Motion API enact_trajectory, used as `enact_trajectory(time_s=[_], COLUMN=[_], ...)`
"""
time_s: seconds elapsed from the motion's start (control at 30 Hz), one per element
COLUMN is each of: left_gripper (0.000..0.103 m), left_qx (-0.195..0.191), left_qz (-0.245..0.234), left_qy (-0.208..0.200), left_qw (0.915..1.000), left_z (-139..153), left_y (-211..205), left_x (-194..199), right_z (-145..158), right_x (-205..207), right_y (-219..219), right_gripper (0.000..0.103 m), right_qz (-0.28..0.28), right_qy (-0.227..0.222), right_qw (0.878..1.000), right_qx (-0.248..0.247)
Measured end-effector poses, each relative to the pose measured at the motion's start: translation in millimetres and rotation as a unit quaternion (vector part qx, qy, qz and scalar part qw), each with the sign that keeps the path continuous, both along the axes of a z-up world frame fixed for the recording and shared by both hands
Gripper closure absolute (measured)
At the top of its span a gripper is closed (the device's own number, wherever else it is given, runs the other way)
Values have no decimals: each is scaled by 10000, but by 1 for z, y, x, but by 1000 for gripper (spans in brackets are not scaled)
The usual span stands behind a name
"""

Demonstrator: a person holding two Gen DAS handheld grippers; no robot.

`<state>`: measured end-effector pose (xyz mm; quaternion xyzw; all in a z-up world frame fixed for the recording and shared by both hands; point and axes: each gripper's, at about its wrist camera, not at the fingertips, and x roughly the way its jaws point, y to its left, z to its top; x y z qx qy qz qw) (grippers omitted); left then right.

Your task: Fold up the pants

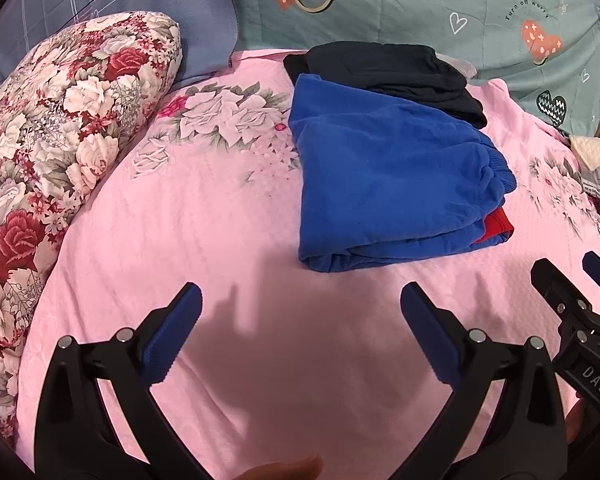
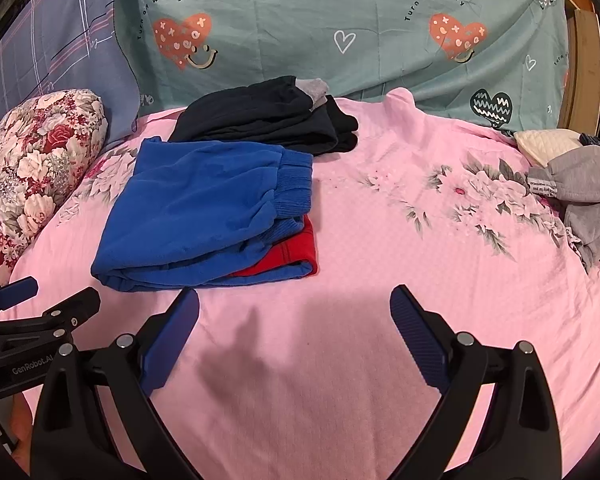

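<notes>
Folded blue fleece pants point(image 1: 384, 176) point(image 2: 204, 216) with a red lining edge point(image 2: 288, 256) lie on the pink bed sheet point(image 1: 220, 208) point(image 2: 380, 240). Behind them rests a folded dark garment point(image 1: 392, 72) point(image 2: 268, 120). My left gripper point(image 1: 300, 300) stands open over bare sheet, short of the blue pants' near fold. My right gripper point(image 2: 294, 300) is also open and holds nothing, its left finger close to the pants' front edge. Each gripper shows at the side of the other's view: the right gripper point(image 1: 572, 280), the left gripper point(image 2: 48, 292).
A floral pillow point(image 1: 52, 152) point(image 2: 32, 172) lies at the left. Teal and blue-grey bedding point(image 2: 340, 28) stands along the back. A grey garment point(image 2: 584, 196) and a cream cloth point(image 2: 544, 144) lie at the right edge of the bed.
</notes>
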<state>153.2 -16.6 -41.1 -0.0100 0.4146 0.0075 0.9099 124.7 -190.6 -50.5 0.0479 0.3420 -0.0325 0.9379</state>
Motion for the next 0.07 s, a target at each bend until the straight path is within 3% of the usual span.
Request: enact_trajectory(time_s=[0.07], left_gripper=[2], left_qx=[-14], left_qz=[27], left_qy=[42], left_qw=[10000], left_z=[-1], left_y=[1], left_x=[1], right_z=[0], right_x=[0], right_y=[0], right_gripper=[7], right_qz=[4], right_qy=[11], right_qw=[10000], right_qx=[-14])
